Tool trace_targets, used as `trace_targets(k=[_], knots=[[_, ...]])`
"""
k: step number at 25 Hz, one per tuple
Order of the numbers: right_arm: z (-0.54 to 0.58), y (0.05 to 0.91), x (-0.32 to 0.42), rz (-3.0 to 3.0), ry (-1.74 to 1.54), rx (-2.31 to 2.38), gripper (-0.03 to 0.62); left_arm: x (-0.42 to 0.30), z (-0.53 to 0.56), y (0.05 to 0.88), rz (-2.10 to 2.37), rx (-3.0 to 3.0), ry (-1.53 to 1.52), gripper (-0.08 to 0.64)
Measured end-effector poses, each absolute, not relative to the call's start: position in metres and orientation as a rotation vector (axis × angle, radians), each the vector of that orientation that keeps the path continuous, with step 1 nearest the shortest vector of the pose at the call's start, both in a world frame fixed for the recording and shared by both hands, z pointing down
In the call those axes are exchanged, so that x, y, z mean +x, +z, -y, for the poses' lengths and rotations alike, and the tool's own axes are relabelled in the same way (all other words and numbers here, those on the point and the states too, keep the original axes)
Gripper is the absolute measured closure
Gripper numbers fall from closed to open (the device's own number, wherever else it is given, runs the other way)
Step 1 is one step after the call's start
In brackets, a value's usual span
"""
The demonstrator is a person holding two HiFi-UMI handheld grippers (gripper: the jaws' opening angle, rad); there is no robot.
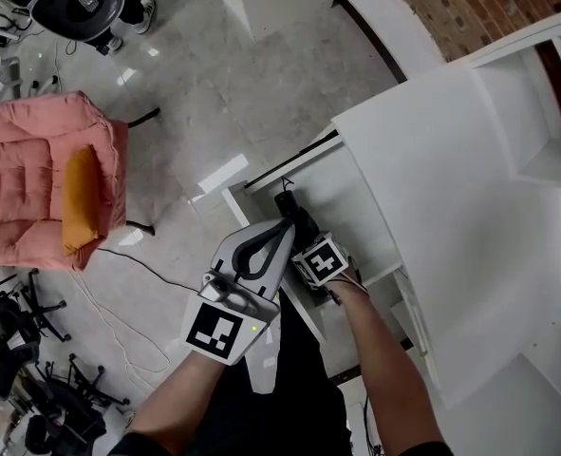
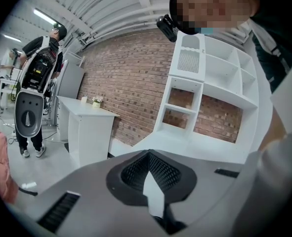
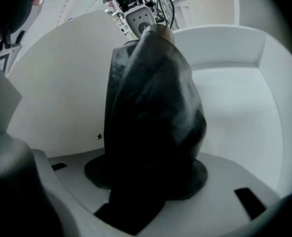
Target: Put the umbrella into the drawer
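Note:
The black folded umbrella [image 3: 153, 112] stands lengthwise between the jaws of my right gripper [image 3: 150, 184], which is shut on it. Its far end points down into the open white drawer [image 3: 234, 102]. In the head view the umbrella [image 1: 292, 213] shows as a dark bundle over the drawer [image 1: 356, 207], just beyond the right gripper [image 1: 304, 240] and its marker cube. My left gripper [image 1: 266, 240] hovers beside it on the left, outside the drawer. Its jaws are shut with nothing between them, and in its own view the left gripper [image 2: 153, 181] faces a brick wall.
The drawer belongs to a white cabinet [image 1: 451, 217] at the right. A pink armchair [image 1: 43, 179] with an orange cushion [image 1: 79, 202] stands on the left, with cables on the floor beside it. A person [image 2: 37, 73] stands far off near a white counter [image 2: 86, 127] and white shelves [image 2: 205, 83].

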State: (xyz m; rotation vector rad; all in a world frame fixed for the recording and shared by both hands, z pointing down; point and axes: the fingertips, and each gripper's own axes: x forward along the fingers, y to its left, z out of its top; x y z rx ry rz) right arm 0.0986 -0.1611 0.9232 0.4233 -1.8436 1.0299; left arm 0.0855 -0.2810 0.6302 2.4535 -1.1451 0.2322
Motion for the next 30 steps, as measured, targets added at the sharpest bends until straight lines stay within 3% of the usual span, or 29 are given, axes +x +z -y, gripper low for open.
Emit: trace_targets(k=[16, 20, 23, 25, 30], knots=[[0.158, 0.9, 0.111, 1.728, 1.031, 0.422, 0.346, 0.078, 0.281, 0.618, 1.15, 2.455, 0.228, 0.554], [0.163, 0.892, 0.117, 1.741, 1.013, 0.483, 0.4, 0.078, 0.281, 0.611, 1.144, 2.471, 0.228, 0.554], [0.169, 0.884, 0.123, 1.764, 0.998, 0.56, 0.469, 0.078, 0.277, 0.609, 1.138, 2.478, 0.234, 0.554], [0.176, 0.876, 0.128, 1.792, 0.979, 0.612, 0.55, 0.079, 0.276, 0.608, 1.132, 2.48, 0.243, 0.554], [0.186, 0.847, 0.131, 1.866, 1.019, 0.722, 0.577, 0.082, 0.275, 0.604, 1.109, 2.5, 0.257, 0.554]])
